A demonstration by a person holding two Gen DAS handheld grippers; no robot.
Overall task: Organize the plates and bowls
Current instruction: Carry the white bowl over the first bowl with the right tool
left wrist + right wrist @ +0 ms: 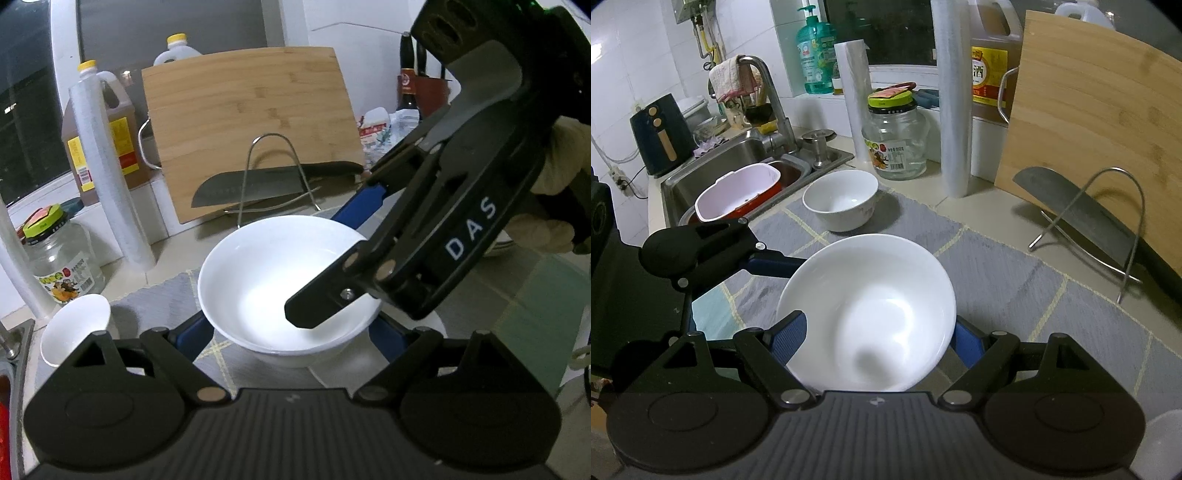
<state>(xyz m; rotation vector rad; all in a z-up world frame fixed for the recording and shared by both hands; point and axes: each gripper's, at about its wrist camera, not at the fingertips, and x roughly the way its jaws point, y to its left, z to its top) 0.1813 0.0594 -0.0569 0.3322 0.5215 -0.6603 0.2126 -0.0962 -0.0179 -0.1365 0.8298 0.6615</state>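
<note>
Both grippers clamp the same white bowl (284, 280), held above the grey mat (1015, 273). Left gripper (288, 332): blue pads press the bowl's outer wall on either side, bowl sits right between the fingers, close to the camera. Right gripper (877, 336): same grip, blue pads on both sides of the bowl wall, bowl tilted toward its camera. In the left view the right gripper comes in from the upper right, one black finger reaching over the rim into the bowl; a gloved hand (554, 184) is behind it. In the right view the left gripper shows at left, its blue finger (772, 266) touching the bowl's far-left rim.

Second bowl (840, 199) stands on the mat just ahead-left of the right gripper, apart from the held one. Ahead of the left gripper: wire rack (273, 177) with a knife (251, 188) leaning on it, cutting board (251, 125) behind. Jar (894, 140) and sink (731, 162) ahead-left of the right gripper.
</note>
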